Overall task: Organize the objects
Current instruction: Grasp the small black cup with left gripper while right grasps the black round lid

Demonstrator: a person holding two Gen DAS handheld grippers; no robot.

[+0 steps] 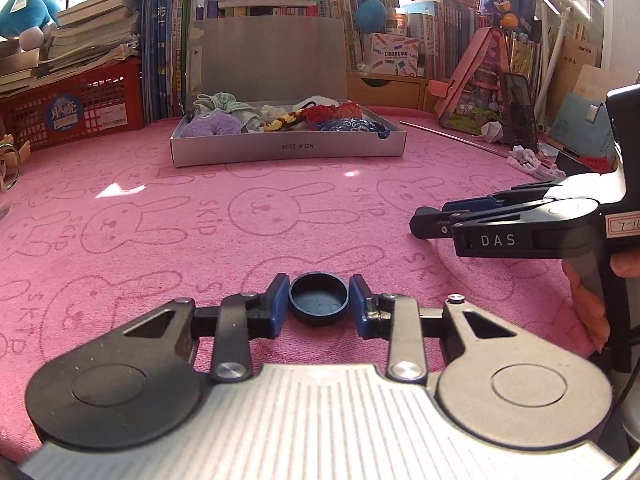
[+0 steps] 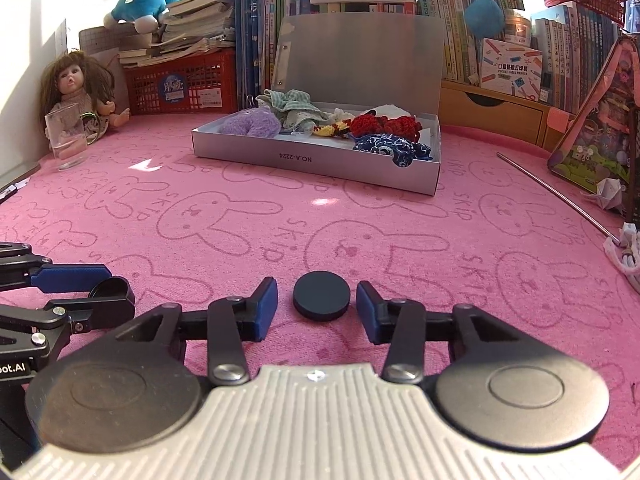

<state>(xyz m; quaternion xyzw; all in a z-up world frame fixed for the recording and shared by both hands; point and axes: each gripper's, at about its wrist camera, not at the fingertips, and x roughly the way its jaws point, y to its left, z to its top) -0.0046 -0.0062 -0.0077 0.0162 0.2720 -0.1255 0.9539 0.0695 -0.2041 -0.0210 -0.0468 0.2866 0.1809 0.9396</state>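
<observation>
Mid-frame, the pink towel [image 2: 280, 208] lies bare and passable; the open grey box [image 2: 320, 160] blocks the upper centre.

Pink rabbit-printed cloth [image 1: 280, 208], black cap [image 1: 319, 299], black disc [image 2: 321, 295], silver-grey box [image 2: 320, 162].

I read "NO.A-2224", upside down, on the front wall of the grey box [image 1: 288, 148]. The pink towel [image 1: 280, 216] over my worktop repeats "SKIP" beside its rabbit outlines. The right gripper [image 1: 430, 222] carries "DAS" on its side, plus a white sticker starting "7-1". On the left gripper [image 2: 106, 292] body I see only "ot.AI". A white carton [image 2: 510, 70] says "POCKET LABEL PRINTER"
</observation>
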